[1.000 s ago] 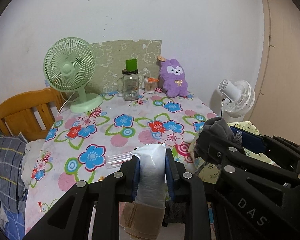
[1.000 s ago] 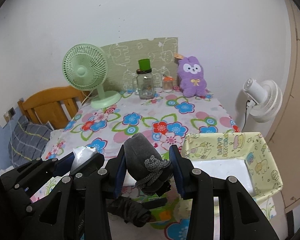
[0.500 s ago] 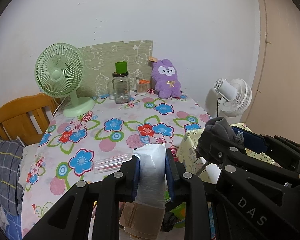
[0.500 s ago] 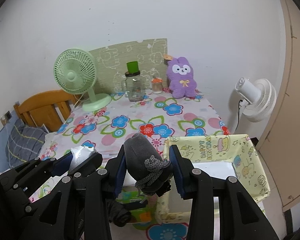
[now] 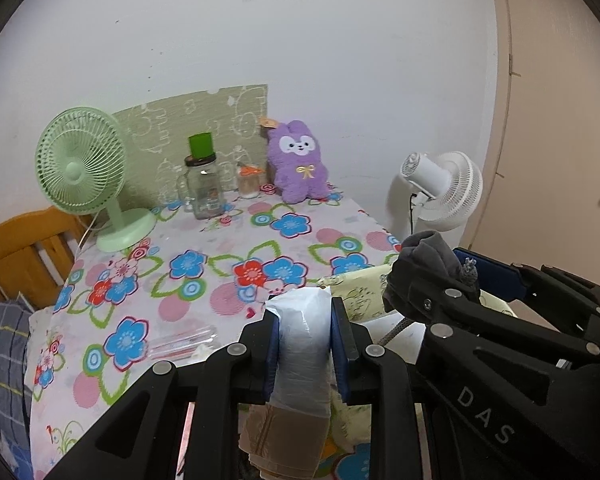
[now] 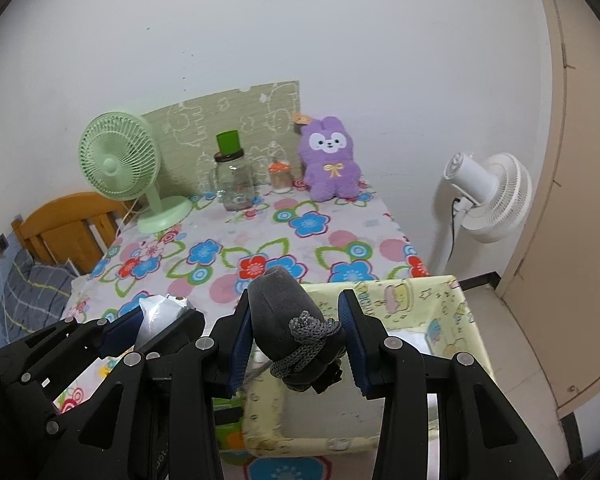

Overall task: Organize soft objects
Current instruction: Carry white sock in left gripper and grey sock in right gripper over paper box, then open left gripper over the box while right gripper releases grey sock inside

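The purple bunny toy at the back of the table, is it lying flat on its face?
No, the purple bunny toy sits upright near the wall, its white face turned toward the camera, beside a small orange-lidded jar.

Small room, plain white wall, flowered counter

A white wall [image 6: 340, 32] backs the counter [image 6: 260, 248], which wears a cloth printed with blue, red and pink flowers. A pale green patterned board [image 6: 236, 120] leans against the wall behind a green desk fan [image 6: 120, 160]. A wooden headboard [image 6: 68, 224] and grey checked bedding [image 6: 32, 292] lie left; a white standing fan [image 6: 488, 196] and beige door [image 6: 580, 160] stand right, above a pale tiled floor [image 6: 512, 332].
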